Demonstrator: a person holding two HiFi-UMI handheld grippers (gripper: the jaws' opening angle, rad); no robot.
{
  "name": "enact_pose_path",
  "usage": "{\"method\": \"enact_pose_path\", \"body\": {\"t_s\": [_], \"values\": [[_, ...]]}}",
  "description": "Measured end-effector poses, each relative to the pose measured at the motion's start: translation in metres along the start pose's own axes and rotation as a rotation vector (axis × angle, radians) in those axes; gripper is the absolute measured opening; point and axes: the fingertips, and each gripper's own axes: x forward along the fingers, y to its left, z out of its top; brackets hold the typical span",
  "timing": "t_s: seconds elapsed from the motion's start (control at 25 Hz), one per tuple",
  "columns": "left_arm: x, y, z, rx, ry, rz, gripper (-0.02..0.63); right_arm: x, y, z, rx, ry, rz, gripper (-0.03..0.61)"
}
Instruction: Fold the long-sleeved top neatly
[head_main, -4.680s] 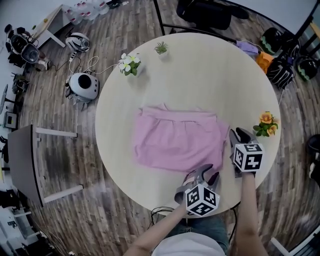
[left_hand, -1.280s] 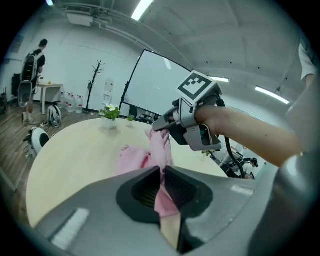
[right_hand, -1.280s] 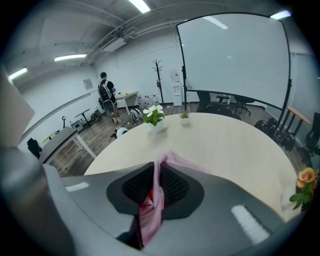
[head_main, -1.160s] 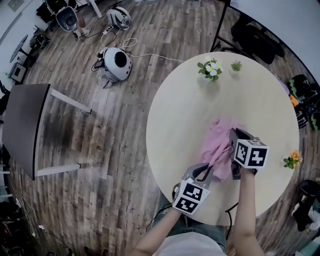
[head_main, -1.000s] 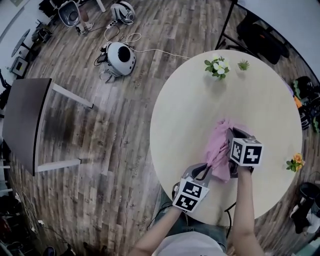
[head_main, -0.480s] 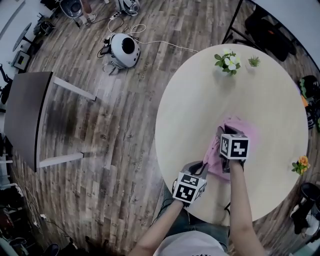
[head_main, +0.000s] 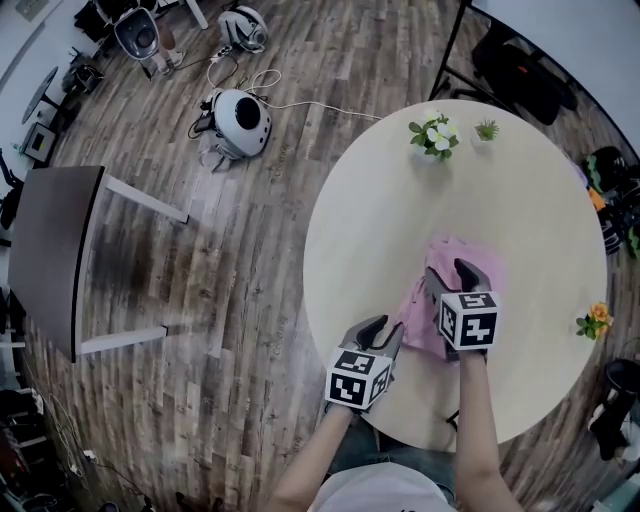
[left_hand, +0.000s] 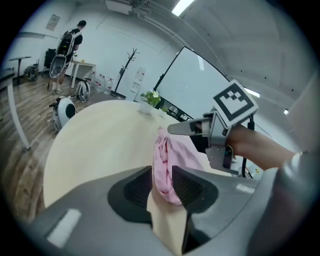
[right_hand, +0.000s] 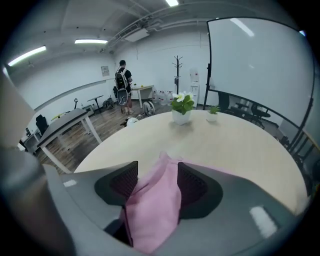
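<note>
The right gripper (head_main: 451, 272) has just been opening its jaws wide around loose cloth while the left gripper (head_main: 382, 327) is pinching the near-left end — better, I judge, lowering it flat before releasing — of the long-sleeved top (head_main: 415, 312), lying near on the table (head_main: 400, 200), long axis running near-left to far-right.

I see a round, pale wooden table (head_main: 380, 210) standing on a grey plank floor (head_main: 230, 300). A pink top (head_main: 452, 248) lies bunched on it, toward my side and right of centre. At the far edge a pot of white flowers (head_main: 433, 135) sits just beside a small green plant (head_main: 487, 130). Orange flowers (head_main: 595, 320) stand well apart at the right rim.
</note>
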Motion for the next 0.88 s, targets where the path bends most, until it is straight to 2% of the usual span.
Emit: {"method": "enact_pose_path", "body": {"t_s": [0.24, 0.52, 0.72, 0.88], "values": [[-0.026, -0.007, 0.076, 0.142, -0.159, 0.038, 0.124, -0.068, -0.024, 0.026, 0.054, -0.168, -0.088, 0.24], [-0.064, -0.053, 0.169, 0.354, -0.354, 0.05, 0.121, -0.169, -0.058, 0.059, 0.081, -0.403, -0.237, 0.173], [-0.079, -0.095, 0.217, 0.47, -0.473, 0.047, 0.11, -0.23, -0.078, 0.071, 0.088, -0.554, -0.346, 0.088], [-0.091, -0.123, 0.243, 0.536, -0.552, 0.051, 0.057, -0.267, -0.088, 0.072, 0.115, -0.646, -0.401, 0.037]]}}
